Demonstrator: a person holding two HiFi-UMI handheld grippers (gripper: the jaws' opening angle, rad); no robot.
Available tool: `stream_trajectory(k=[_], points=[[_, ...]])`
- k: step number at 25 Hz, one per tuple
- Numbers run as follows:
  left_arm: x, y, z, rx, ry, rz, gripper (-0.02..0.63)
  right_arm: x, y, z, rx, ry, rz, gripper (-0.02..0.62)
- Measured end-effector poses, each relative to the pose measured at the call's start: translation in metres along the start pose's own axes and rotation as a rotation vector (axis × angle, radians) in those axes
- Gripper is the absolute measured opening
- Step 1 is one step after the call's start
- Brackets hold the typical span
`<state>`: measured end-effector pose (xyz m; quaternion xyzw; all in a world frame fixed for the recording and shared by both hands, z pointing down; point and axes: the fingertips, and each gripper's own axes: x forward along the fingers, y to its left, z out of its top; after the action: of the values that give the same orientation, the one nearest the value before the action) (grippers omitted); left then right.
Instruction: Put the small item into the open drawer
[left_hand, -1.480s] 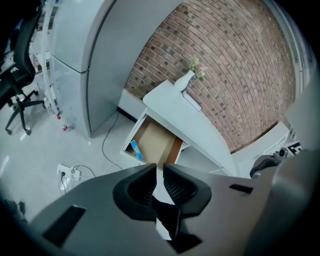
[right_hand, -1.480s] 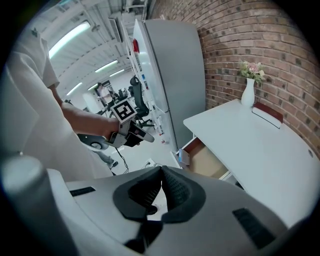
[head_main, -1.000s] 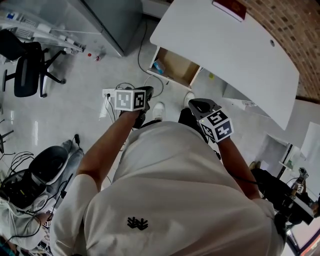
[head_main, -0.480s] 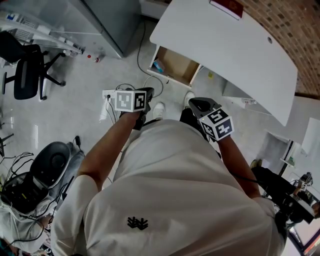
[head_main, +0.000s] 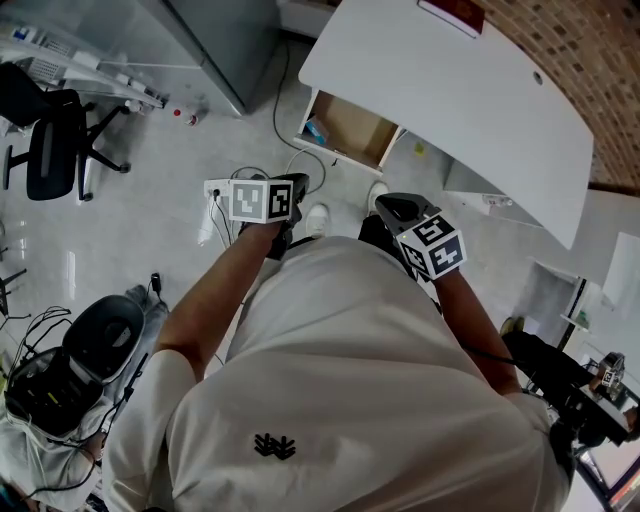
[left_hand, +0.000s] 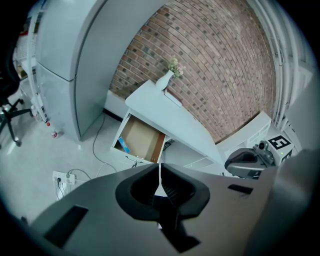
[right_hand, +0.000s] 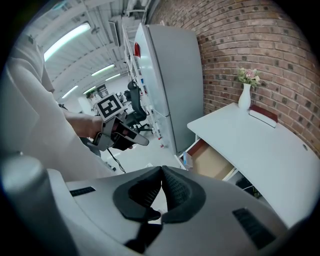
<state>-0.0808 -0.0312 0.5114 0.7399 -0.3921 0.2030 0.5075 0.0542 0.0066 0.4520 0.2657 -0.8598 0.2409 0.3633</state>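
Note:
The open drawer (head_main: 352, 133) sticks out from under the white desk (head_main: 470, 110), ahead of me on the floor side. A small blue item (head_main: 316, 132) lies in its left corner, also seen as the blue item (left_hand: 122, 146) in the left gripper view and the blue item (right_hand: 187, 160) in the right gripper view. My left gripper (head_main: 296, 186) is held at waist height, short of the drawer, jaws shut with nothing between them. My right gripper (head_main: 386, 208) hangs beside it, also shut and empty. Each gripper shows in the other's view: the right gripper (left_hand: 250, 161), the left gripper (right_hand: 131, 138).
A tall grey cabinet (head_main: 225, 40) stands left of the desk. A power strip (head_main: 216, 188) with cables lies on the floor under my left hand. An office chair (head_main: 50, 130) is at far left, bags and gear (head_main: 70, 360) at lower left. A vase (right_hand: 244, 95) and red book (head_main: 455, 15) sit on the desk.

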Motion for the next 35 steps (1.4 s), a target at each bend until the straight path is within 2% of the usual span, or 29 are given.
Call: stream_trajectory(k=[35], points=[[0.014, -0.004, -0.009, -0.004, 0.012, -0.001, 0.034, -0.004, 0.001, -0.015, -0.003, 0.016, 0.009, 0.029]])
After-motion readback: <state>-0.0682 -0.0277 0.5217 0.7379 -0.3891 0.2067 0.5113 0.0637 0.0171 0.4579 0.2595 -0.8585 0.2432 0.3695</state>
